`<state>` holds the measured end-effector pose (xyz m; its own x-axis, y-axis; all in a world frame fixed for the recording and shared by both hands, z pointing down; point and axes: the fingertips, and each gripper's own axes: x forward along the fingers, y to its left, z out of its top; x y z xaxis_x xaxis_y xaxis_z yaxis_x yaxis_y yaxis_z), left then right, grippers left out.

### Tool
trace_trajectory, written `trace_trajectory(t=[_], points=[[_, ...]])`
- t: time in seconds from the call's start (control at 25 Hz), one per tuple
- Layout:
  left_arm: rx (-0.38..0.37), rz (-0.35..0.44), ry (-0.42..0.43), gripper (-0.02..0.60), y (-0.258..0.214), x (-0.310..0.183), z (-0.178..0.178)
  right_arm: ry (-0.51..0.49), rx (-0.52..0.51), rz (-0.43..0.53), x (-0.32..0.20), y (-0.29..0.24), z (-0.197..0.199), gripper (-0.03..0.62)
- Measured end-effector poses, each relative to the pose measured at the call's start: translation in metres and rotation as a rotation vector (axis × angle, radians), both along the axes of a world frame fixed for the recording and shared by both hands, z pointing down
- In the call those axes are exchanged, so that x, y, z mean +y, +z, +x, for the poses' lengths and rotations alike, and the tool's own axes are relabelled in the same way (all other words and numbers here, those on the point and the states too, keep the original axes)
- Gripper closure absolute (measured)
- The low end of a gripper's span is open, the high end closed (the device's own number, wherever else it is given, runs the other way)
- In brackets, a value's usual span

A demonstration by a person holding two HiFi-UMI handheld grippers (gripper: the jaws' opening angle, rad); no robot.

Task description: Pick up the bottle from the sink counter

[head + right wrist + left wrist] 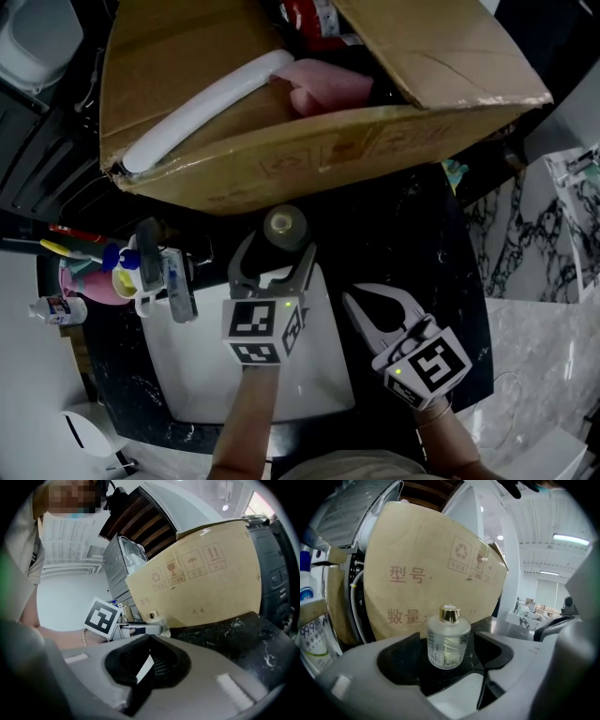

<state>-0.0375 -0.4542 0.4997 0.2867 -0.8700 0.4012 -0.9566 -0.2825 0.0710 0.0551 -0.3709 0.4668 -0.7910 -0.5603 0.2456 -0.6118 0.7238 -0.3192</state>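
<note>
A small frosted glass bottle (284, 228) with a gold cap stands upright on the black counter, just behind the sink and in front of the cardboard box. My left gripper (275, 259) reaches over the basin with its jaws wide apart on either side of the bottle. In the left gripper view the bottle (449, 637) sits between the dark pads (401, 656) with a gap on each side. My right gripper (352, 300) hovers right of the sink with its jaws together and nothing in them. The right gripper view shows the bottle (161, 620) beyond the left gripper's marker cube (102, 617).
A large open cardboard box (309, 150) fills the counter behind the bottle. The white sink basin (323, 384) lies under my left gripper, with a faucet (173, 281) and a cup of toothbrushes (94, 272) to its left. The black marble counter (412, 244) runs to the right.
</note>
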Motion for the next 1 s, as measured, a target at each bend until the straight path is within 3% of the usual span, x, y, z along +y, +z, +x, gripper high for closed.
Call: trace_trajectory(t=[1.0], points=[[-0.049,-0.036,0.023,0.224,0.011,-0.031,0.010,0.029,-0.023,0.005,-0.014,-0.006,0.022,0.591]])
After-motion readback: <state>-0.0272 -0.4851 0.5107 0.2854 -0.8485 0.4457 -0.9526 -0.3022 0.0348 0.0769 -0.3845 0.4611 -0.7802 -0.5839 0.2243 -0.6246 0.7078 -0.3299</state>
